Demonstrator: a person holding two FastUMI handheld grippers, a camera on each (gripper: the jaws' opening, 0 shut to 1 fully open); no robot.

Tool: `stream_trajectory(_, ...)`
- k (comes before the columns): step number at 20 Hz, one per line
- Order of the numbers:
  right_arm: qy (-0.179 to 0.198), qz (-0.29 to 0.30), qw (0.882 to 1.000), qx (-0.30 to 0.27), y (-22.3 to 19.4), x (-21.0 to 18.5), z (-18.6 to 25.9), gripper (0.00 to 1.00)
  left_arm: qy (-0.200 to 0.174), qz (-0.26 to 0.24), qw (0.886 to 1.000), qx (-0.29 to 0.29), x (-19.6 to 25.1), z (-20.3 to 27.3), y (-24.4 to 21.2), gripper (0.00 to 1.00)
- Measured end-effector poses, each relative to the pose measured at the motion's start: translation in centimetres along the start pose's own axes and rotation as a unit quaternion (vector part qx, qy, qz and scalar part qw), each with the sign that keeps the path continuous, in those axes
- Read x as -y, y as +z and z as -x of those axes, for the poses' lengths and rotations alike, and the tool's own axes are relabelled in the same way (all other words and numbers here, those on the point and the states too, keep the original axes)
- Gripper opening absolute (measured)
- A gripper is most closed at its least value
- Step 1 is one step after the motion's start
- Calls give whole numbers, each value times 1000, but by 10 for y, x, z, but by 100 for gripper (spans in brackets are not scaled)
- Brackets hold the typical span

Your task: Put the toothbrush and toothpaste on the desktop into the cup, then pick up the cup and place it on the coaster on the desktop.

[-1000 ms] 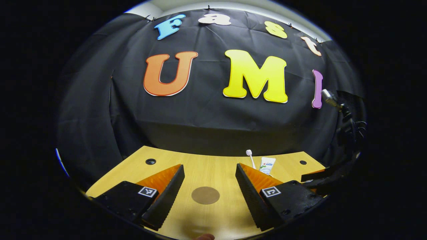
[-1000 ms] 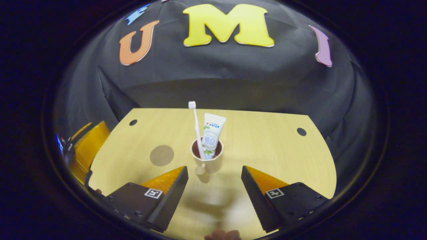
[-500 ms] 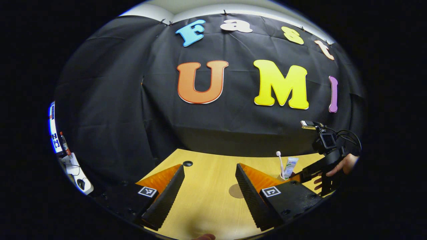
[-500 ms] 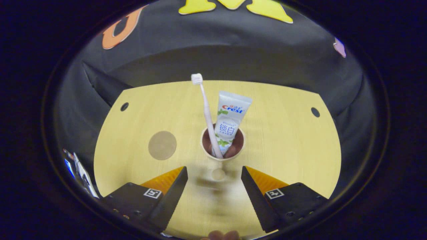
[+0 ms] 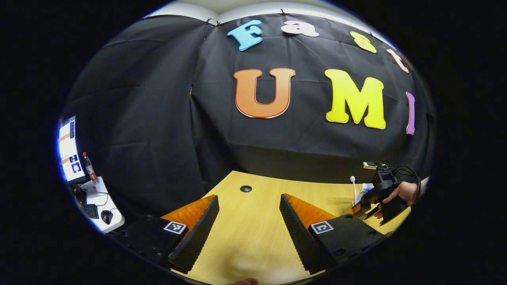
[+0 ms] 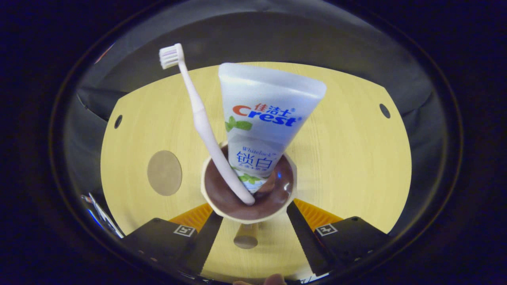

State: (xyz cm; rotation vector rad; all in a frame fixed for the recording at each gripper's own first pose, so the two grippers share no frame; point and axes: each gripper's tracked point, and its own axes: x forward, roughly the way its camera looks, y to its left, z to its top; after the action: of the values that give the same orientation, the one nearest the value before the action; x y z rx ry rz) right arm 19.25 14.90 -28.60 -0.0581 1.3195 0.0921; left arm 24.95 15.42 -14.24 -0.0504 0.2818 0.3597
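A tan cup (image 6: 247,198) with a dark inside stands on the wooden table (image 6: 348,158), holding a pale pink toothbrush (image 6: 198,118) and a white toothpaste tube (image 6: 265,118), both leaning upright. My right gripper (image 6: 253,211) is open, one finger on each side of the cup, their tips hidden behind its rim. A round brown coaster (image 6: 164,173) lies flat to the cup's left. My left gripper (image 5: 248,198) is open with nothing in it over the table's left part. In the left gripper view the right gripper (image 5: 362,208), held by a hand (image 5: 404,192), sits far right by the toothbrush (image 5: 353,186).
The table has small round holes near its far corners (image 6: 384,111) (image 6: 118,121) (image 5: 245,188). Black cloth walls the table's far side. Beyond its left edge stands a white desk (image 5: 93,198) with a screen, a bottle and a mouse.
My right gripper has moved forward and down until the cup sits between its open fingers. My left gripper has swung left, and the coaster has left its view.
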Motion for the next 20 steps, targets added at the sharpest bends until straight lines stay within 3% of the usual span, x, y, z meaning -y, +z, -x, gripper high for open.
stream_trajectory(5, 2, -10, 1000, -19, -2, -4, -11, 90, 8, 2, 1000, -13, -5, 3, -7, 98)
stream_trajectory(10, -11, -4, 999, -30, -8, -4, -17, 61, 17, -2, 1000, -12, -6, 4, -7, 98)
stream_trajectory(13, -18, 5, 999, -36, -11, -2, -16, 55, 19, 0, 1000, -13, -7, 5, -9, 98)
stream_trajectory(16, -16, 1, 999, -38, -11, -1, -11, 31, 21, 4, 1000, -14, -12, 10, -15, 98)
stream_trajectory(20, -7, -5, 1000, -30, -9, -3, -12, 28, 23, 7, 1000, -17, -13, 12, -17, 98)
